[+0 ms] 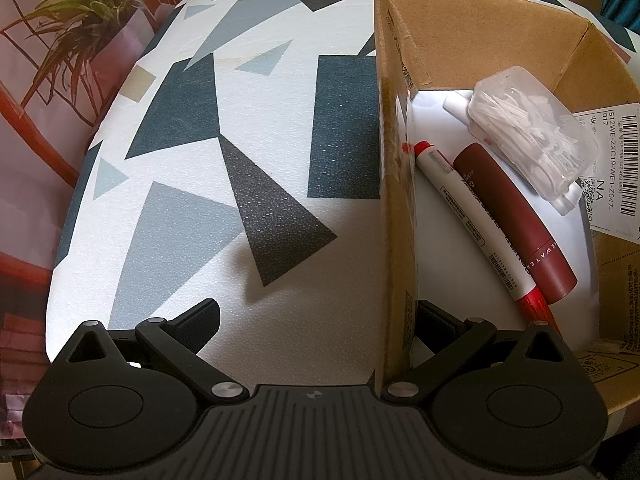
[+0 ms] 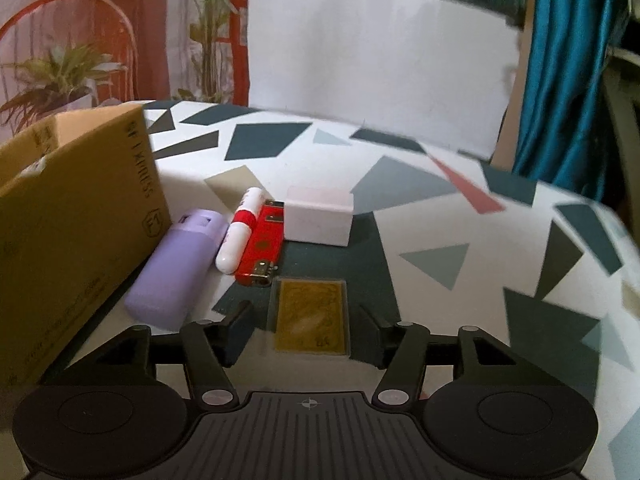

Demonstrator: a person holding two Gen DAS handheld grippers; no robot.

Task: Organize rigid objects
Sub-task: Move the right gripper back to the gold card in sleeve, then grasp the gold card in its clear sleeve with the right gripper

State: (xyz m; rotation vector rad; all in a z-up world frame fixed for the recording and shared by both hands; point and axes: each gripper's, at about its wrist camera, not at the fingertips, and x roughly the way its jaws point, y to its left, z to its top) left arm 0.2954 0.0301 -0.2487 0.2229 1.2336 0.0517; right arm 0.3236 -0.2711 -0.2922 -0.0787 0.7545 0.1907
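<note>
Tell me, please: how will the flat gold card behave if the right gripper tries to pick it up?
The gold card lies flat on the table, so the open right gripper may struggle to get under it. It looks thin, glossy and stiff: probably light, and likely to slide.

Both pictures bend like a fishbowl, and their corners go dark. The left wrist view is sharp and bright. Light shines white on the bottom of the cardboard box (image 1: 460, 32), and the box wall throws a soft gray shadow on the tabletop (image 1: 260, 60). The right wrist view is dimmer and a bit smeary, most of all at the blue curtain (image 2: 568, 80) and the tabletop's right edge.
</note>
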